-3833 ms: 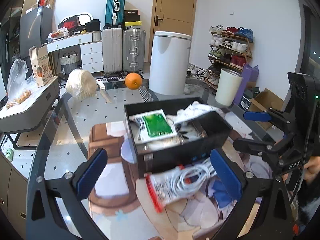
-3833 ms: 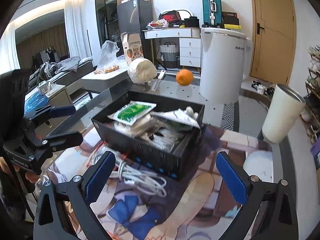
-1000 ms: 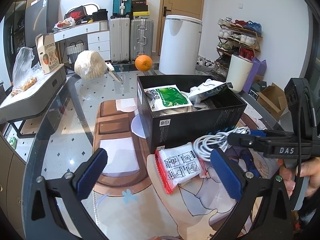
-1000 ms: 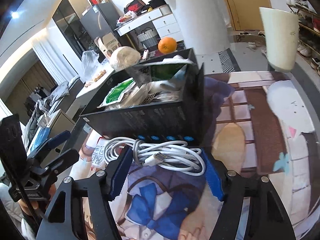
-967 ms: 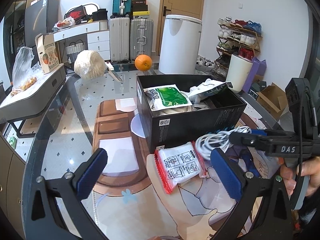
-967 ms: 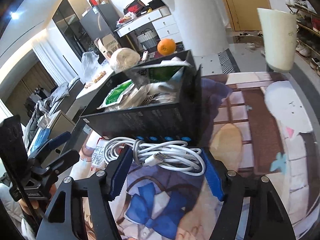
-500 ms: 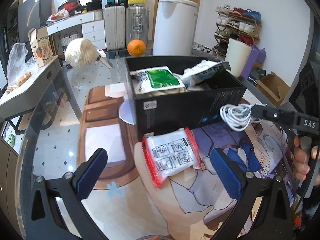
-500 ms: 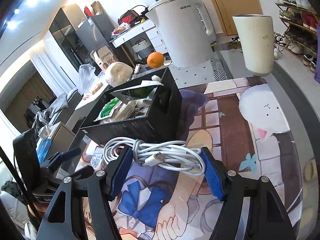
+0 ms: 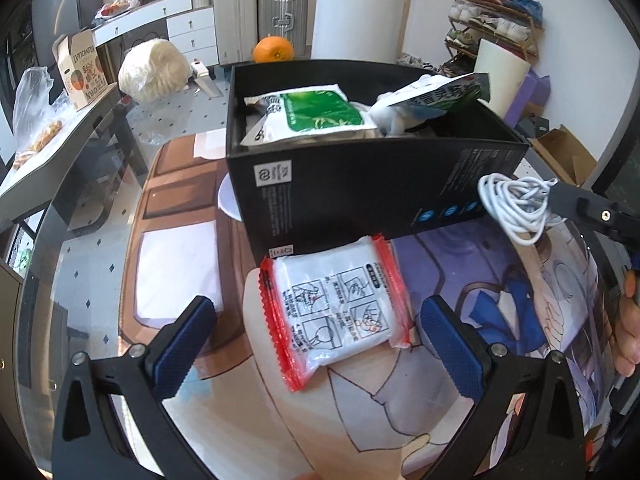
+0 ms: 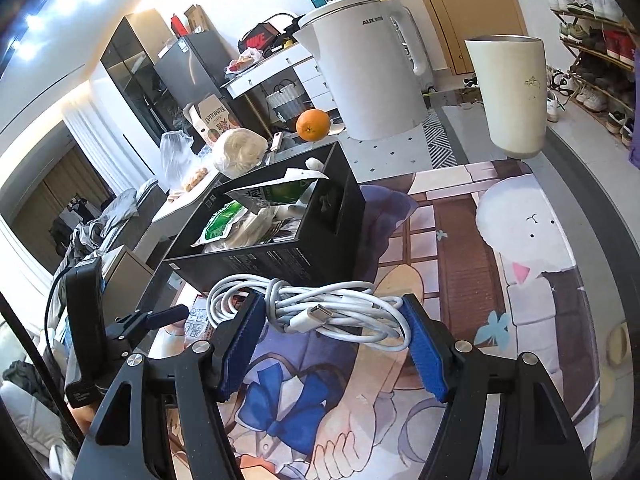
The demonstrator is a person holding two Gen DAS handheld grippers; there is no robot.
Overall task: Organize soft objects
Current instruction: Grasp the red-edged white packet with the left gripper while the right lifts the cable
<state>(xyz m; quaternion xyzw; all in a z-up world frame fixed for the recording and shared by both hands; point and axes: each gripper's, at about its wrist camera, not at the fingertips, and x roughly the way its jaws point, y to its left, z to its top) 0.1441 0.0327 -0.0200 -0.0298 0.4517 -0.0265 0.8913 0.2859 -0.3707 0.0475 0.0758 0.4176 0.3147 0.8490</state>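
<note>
One black box [image 9: 360, 192], one white cable [image 10: 320, 312], one red-edged packet [image 9: 336, 308], one orange [image 9: 274, 49].

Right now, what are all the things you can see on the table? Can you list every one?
Box: one, black, middle of the mat, holding packets.
Green packet: one, green and white, inside the box.
Red-edged packet: one, white, on the mat in front of the box.
Cable: one, white, coiled, held above the mat.
Orange: one, behind the box.
Kettle: one, white, far side.
Cup: one, cream, right of the kettle.
Left hand-held gripper: open, around the red-edged packet.
Right hand-held gripper: shut on the cable.
</note>
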